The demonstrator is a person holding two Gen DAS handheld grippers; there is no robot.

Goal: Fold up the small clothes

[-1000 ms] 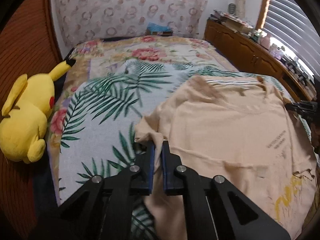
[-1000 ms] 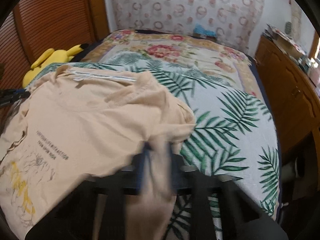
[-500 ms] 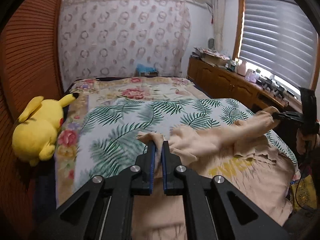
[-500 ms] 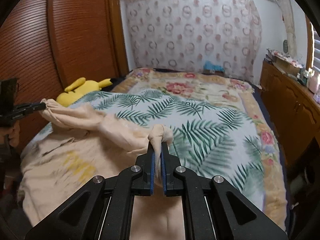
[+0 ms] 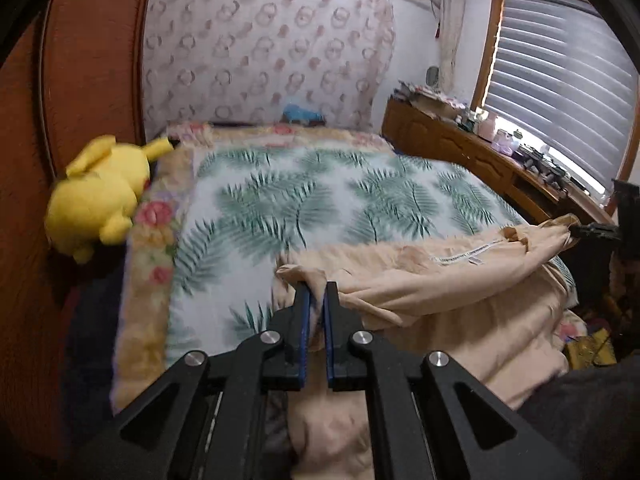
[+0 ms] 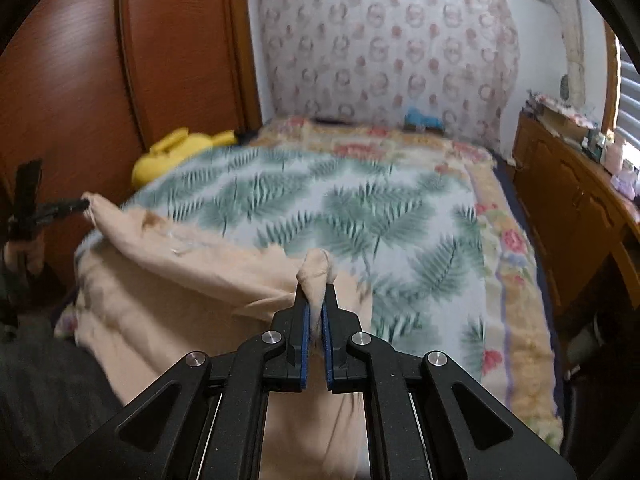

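The bed wears a palm-leaf cover with a flowered border; a patterned curtain hangs behind the bed, a wooden cabinet stands along its window side, and a yellow plush toy lies at its other edge by a wooden wall; the beige shirt stretches over the foot of the bed; the left hand-held gripper and the right hand-held gripper each pinch a shirt corner tight.
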